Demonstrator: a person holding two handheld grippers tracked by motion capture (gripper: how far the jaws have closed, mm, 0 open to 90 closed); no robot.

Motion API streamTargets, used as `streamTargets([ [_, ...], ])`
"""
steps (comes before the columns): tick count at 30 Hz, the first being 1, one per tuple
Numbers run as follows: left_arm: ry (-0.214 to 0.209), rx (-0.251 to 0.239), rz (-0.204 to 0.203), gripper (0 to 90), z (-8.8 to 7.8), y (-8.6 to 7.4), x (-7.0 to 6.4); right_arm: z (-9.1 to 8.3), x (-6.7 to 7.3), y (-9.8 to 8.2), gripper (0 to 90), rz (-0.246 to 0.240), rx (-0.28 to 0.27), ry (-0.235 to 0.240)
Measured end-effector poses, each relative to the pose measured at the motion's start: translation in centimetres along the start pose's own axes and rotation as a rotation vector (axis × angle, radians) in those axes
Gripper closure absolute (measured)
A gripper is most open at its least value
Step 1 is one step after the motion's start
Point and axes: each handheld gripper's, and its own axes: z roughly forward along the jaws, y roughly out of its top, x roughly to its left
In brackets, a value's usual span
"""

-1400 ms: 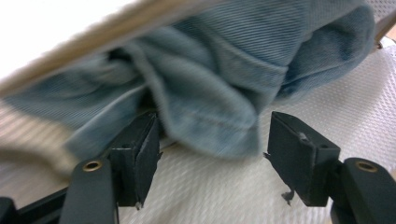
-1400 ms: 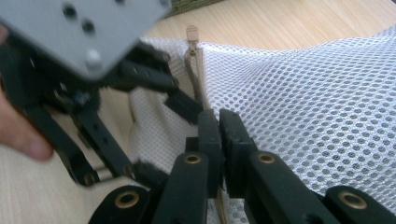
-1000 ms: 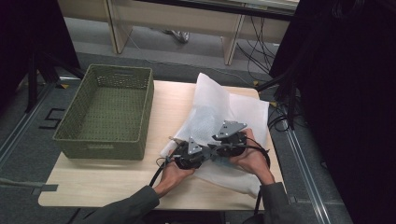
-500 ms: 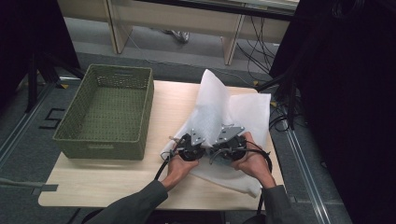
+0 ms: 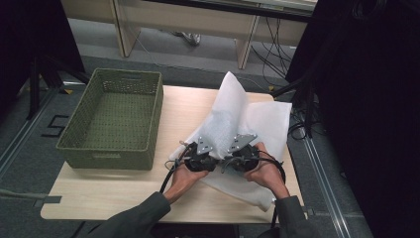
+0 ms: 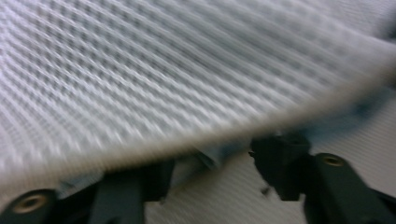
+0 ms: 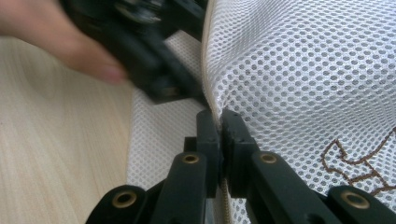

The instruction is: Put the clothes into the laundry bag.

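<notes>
- here, a white mesh bag (image 5: pixel 233 119) lies on the right half of a light wooden table (image 5: pixel 114 196), with 1 part of it lifted into a peak toward the far edge.
- the left gripper (image 5: pixel 202 157) and the right gripper (image 5: pixel 241 154) sit side by side at the near edge of the bag, each held in 1 hand, nearly touching each other.
- in the right gripper view, the right gripper (image 7: pixel 220 122) has its 2 black jaws pressed together on the bag's (image 7: pixel 299 79) beige seam, so the cloth is pinched between them.
- a brown stitched mark (image 7: pixel 359 158) shows on the mesh just right of those jaws.
- the same view shows the other gripper (image 7: pixel 140 42) up close, blurred, with a fingertip (image 7: pixel 88 60) of the hand that holds it resting against the black body.
- in the left gripper view, the left gripper (image 6: pixel 210 163) has its jaws partway apart; they have just been opening, and the blurred edge of the bag (image 6: pixel 187 84) hangs across the gap without the pads pressing on it.
- a green woven basket (image 5: pixel 116 148) stands on the left half of the table, well apart from the bag and both grippers.
- dark sleeves (image 5: pixel 143 218) come in from the bottom edge of the high view.
</notes>
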Motion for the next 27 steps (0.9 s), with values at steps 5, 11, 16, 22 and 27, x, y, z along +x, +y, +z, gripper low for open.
streamTargets([
  [5, -0.006, 0.027, 0.036, 37.2, 0.2, -0.6, -1.2, -0.3, -0.1, -0.1, 77.8, 0.034, -0.034, -0.003],
  [11, -0.010, 0.044, 0.077, 30.2, 0.8, -0.5, -2.3, -2.7, 0.2, -1.6, 62.6, 0.055, -0.078, -0.101],
  [16, 0.003, 0.046, 0.035, 21.6, 2.0, -0.5, -3.0, -3.9, 0.1, -3.7, 58.6, 0.077, -0.050, -0.157],
  [22, 0.103, 0.024, 0.068, 42.0, 3.7, 0.6, -3.7, -2.8, -0.4, -3.9, 84.4, 0.052, -0.024, -0.151],
  [27, 0.139, 0.041, 0.072, 67.9, 3.8, 1.8, -3.3, -2.9, -0.5, -3.8, 87.3, 0.052, -0.023, -0.109],
])
